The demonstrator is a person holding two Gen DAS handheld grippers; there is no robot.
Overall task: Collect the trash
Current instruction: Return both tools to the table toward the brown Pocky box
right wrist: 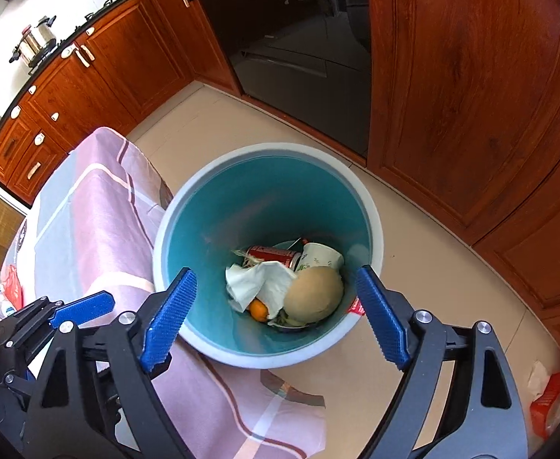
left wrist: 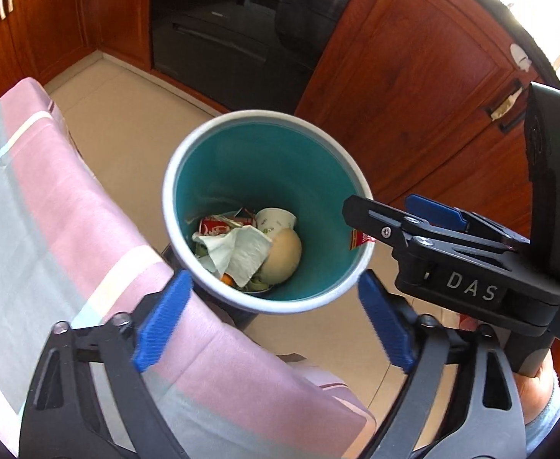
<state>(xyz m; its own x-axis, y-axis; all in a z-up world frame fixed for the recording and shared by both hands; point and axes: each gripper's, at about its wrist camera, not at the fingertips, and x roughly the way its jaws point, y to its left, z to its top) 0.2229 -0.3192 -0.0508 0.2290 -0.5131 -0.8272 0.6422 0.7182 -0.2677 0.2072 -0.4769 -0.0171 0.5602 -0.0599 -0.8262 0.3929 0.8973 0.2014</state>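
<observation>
A round bin (left wrist: 211, 141) with a white rim and teal inside stands on the floor beside the table; it also shows in the right wrist view (right wrist: 218, 199). Inside lie a red can (right wrist: 272, 254), a paper cup (right wrist: 322, 256), a white napkin (right wrist: 264, 285), a tan round fruit (right wrist: 314, 294) and a small orange piece (right wrist: 258, 310). My left gripper (left wrist: 276, 321) is open and empty above the bin's near rim. My right gripper (right wrist: 276, 321) is open and empty over the bin; it shows in the left wrist view (left wrist: 391, 214) at the bin's right rim.
A table with a pink and grey checked cloth (left wrist: 50, 206) lies left of the bin. Wooden cabinets (right wrist: 471, 76) and a dark oven (right wrist: 299, 38) stand behind. A red wrapper (right wrist: 555, 397) and paper lie on the floor at right. Bottles and a red bag (right wrist: 10, 290) sit far left.
</observation>
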